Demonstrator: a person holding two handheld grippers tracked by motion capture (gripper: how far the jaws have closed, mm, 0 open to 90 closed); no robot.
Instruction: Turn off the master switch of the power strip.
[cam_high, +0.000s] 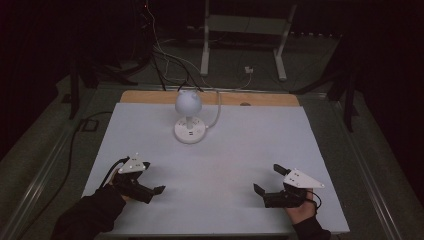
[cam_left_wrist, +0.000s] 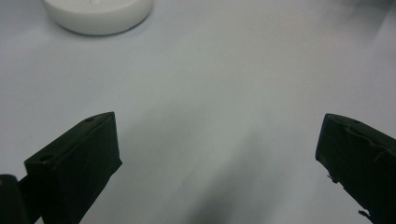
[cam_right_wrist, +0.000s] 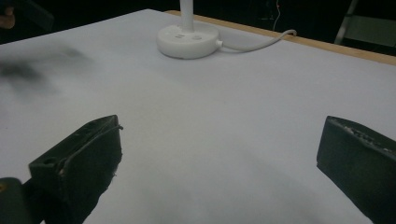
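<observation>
White lamp (cam_high: 188, 116) stands near the far edge of the tabletop (cam_high: 250, 135), round base flat, cord trailing toward the far edge. Left tool (cam_high: 141, 186) low near the near-left corner, jaws apart, empty. Right tool (cam_high: 267, 181) near the near-right corner, jaws apart, empty. Lamp well apart from both, roughly between them and farther out.
</observation>
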